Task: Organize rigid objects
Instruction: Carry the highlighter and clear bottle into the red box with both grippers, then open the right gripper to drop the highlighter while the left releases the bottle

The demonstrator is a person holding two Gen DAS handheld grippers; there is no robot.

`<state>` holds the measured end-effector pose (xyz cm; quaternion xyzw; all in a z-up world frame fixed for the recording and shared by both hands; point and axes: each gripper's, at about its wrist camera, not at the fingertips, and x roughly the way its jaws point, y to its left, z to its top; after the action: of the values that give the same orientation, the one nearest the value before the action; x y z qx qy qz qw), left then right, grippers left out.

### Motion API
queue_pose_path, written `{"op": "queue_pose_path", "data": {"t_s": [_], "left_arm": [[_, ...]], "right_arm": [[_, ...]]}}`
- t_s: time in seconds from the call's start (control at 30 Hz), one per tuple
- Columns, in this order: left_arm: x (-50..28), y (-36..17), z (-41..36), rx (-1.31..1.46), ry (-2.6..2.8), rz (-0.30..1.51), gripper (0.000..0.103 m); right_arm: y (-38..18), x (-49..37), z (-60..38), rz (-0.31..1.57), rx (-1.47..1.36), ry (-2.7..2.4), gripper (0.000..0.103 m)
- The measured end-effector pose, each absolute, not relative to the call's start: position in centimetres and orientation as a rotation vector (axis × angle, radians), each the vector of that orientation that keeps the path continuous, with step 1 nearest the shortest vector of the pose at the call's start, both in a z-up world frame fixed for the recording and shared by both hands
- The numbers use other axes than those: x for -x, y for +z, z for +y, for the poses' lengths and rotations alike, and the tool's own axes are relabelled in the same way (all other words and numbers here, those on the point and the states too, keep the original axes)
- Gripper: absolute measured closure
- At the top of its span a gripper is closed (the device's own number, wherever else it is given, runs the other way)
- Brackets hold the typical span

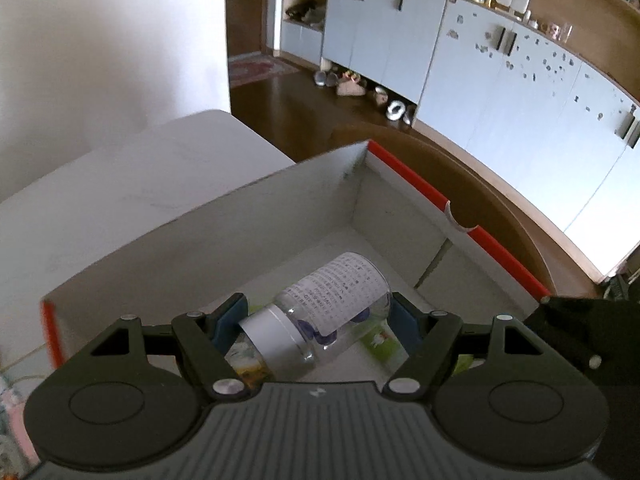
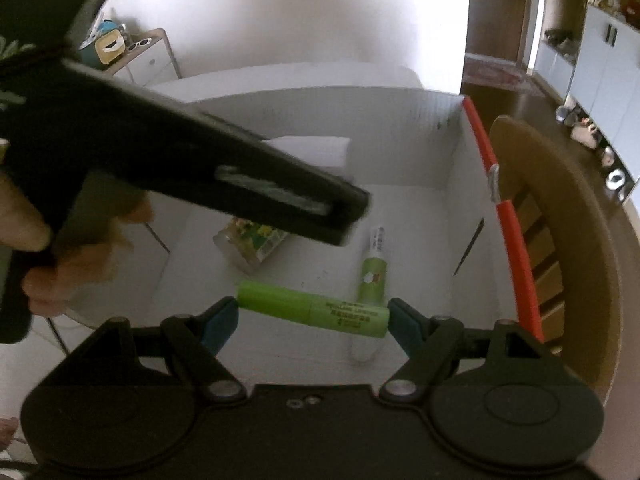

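Both grippers over the white box with the red rim (image 1: 420, 184), which stands on the white table (image 1: 140, 168); this is where the rigid things are being collected. My left gripper (image 1: 318, 318) is clenched across a clear bottle (image 1: 332, 304) with a white cap and printed label, held sideways between the blue pads, cap toward my left, hanging above the box floor. A crosswise grip suits it, I judge: it can be laid flat rather than stood up to topple. My right gripper (image 2: 313, 316) grasps a green tube (image 2: 312, 310) lengthwise, one end against each pad, also inside the box walls. Already lying on the bottom: a second green-and-white tube (image 2: 374, 268) and a clear container with a yellow-green label (image 2: 252, 246), well apart. The left tool crosses the right view, close overhead, so the hands are crowded. I would set down one item at a time, in bare floor.
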<state>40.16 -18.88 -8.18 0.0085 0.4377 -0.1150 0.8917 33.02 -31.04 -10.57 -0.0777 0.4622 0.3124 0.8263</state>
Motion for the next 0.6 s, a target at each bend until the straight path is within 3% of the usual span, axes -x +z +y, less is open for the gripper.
{"op": "queue_pose_path", "data": {"t_s": [0.6], "left_arm": [[-44.8, -12.5, -21.8, -0.052, -0.281, 1.066, 0.027]], "right_arm": [[-11.7, -34.1, -30.7, 1.091, 0.141, 0.621, 0.023]]}}
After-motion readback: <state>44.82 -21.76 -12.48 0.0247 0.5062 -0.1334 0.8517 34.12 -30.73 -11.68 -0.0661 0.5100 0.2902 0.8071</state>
